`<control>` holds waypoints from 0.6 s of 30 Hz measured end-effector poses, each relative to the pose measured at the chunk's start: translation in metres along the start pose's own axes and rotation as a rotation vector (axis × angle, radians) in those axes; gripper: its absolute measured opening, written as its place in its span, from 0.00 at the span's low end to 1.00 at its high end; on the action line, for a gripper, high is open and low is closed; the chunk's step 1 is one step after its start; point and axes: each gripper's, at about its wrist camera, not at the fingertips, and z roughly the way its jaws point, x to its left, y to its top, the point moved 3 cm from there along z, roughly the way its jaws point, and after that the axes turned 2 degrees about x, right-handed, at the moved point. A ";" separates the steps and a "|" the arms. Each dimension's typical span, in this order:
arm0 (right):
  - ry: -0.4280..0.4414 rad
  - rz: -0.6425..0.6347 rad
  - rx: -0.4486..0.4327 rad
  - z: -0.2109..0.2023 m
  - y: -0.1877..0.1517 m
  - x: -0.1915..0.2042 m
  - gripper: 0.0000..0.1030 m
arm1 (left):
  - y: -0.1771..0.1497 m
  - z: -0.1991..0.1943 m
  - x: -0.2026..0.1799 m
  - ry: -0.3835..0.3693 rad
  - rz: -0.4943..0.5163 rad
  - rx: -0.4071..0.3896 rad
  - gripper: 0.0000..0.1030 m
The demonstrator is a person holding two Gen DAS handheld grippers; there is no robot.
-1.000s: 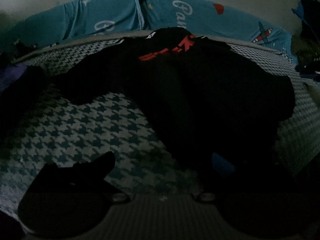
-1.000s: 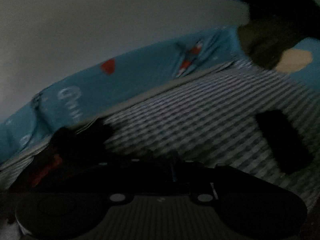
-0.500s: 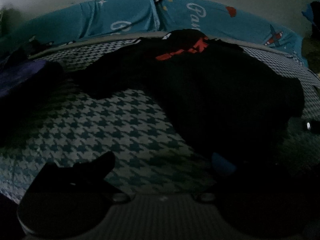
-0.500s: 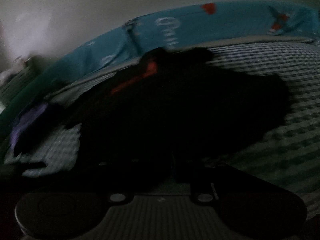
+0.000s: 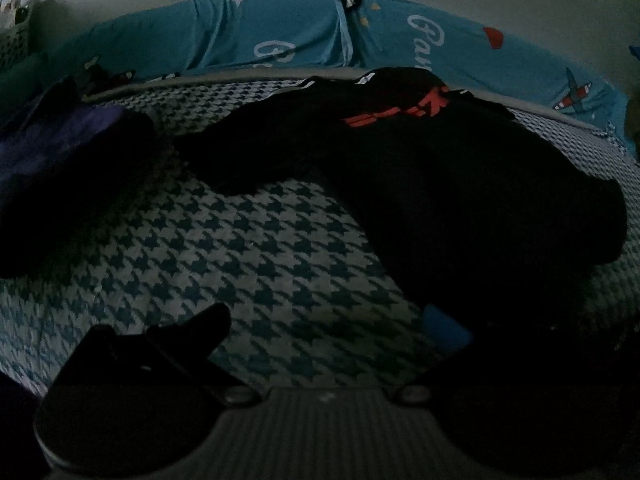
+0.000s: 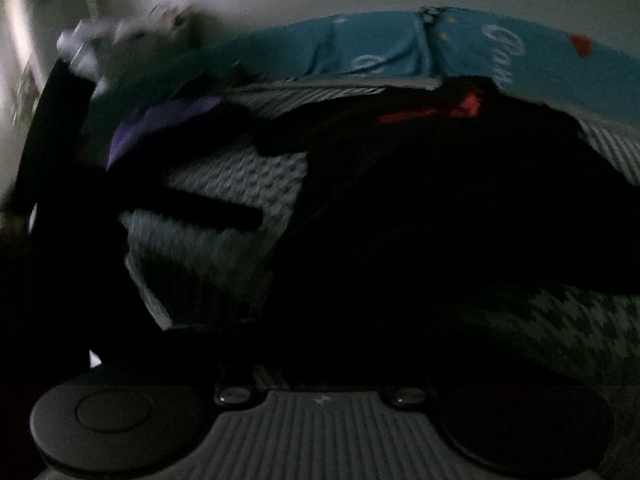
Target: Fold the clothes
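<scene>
Super dark shots, so lots gets lost. Nearest in the left wrist view, the left gripper [image 5: 332,320] stands wide apart with nothing between its fingers; one black finger [image 5: 192,332] shows clearly, the other has a blue pad and melts into the dark cloth. In the right wrist view the right gripper [image 6: 320,344] is basically swallowed by blackness. Its jaws have just been opening, but I can't tell how wide they stand or whether cloth sits between them.

Past that, one black garment [image 5: 460,200] lies spread on the houndstooth bedcover [image 5: 260,248], its long axis running from near right to far centre, with red lettering [image 5: 396,112] at the far end. One sleeve sticks out to the left. Its near hem is hidden in shadow.

One purple garment [image 5: 52,148] sits far left, edges unreadable. Furthest back, a blue printed sheet [image 5: 288,36] runs along the wall.
</scene>
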 end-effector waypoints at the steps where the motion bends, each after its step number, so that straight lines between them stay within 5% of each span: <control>1: -0.003 -0.034 0.009 0.004 -0.002 0.007 0.48 | 0.000 0.000 0.000 -0.001 0.000 0.000 1.00; 12: -0.167 -0.426 0.013 0.035 -0.029 0.049 0.55 | 0.000 0.000 0.001 -0.005 -0.003 -0.006 1.00; 18: -0.209 -0.384 -0.020 0.035 -0.020 0.037 0.16 | 0.002 -0.004 0.003 -0.005 -0.011 -0.021 1.00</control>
